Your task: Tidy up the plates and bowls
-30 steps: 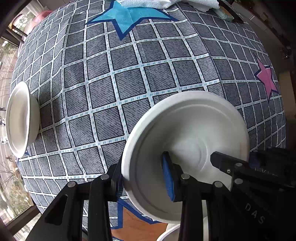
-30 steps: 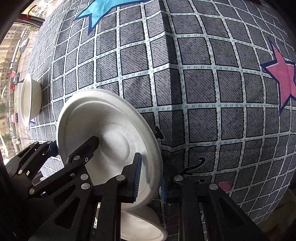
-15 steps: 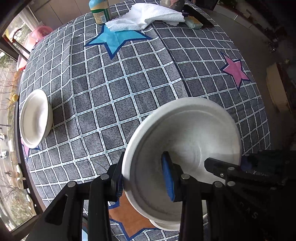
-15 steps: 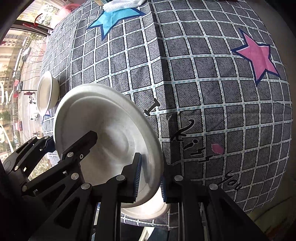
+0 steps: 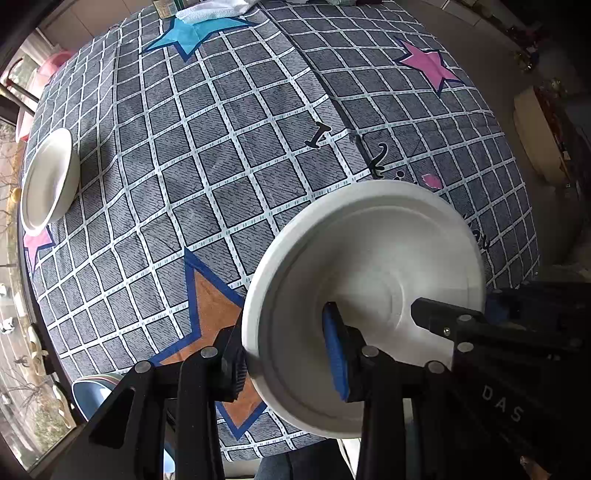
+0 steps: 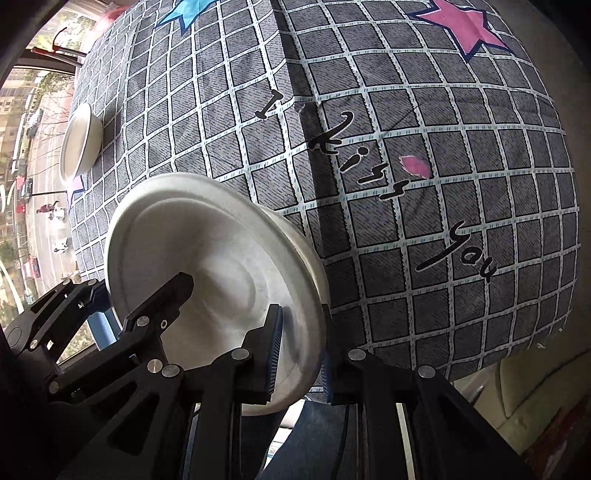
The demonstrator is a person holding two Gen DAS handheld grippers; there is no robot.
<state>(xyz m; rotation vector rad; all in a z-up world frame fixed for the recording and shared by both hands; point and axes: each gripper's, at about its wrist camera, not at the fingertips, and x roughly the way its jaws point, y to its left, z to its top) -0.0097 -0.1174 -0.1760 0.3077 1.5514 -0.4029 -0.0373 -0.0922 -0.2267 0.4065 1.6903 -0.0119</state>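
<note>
A white paper plate is held by both grippers at once, above the near edge of the table. My left gripper is shut on its left rim. My right gripper is shut on its right rim, and the plate fills the lower left of the right wrist view. A white bowl sits on the table at the far left edge; it also shows in the right wrist view.
The round table has a grey checked cloth with blue, pink and orange stars. A white towel and a jar lie at the far side. A blue chair seat is below the near edge.
Both grippers and the plate have pulled back toward the near table edge and risen. More of the table shows now. The second white dish under the plate is out of view.
</note>
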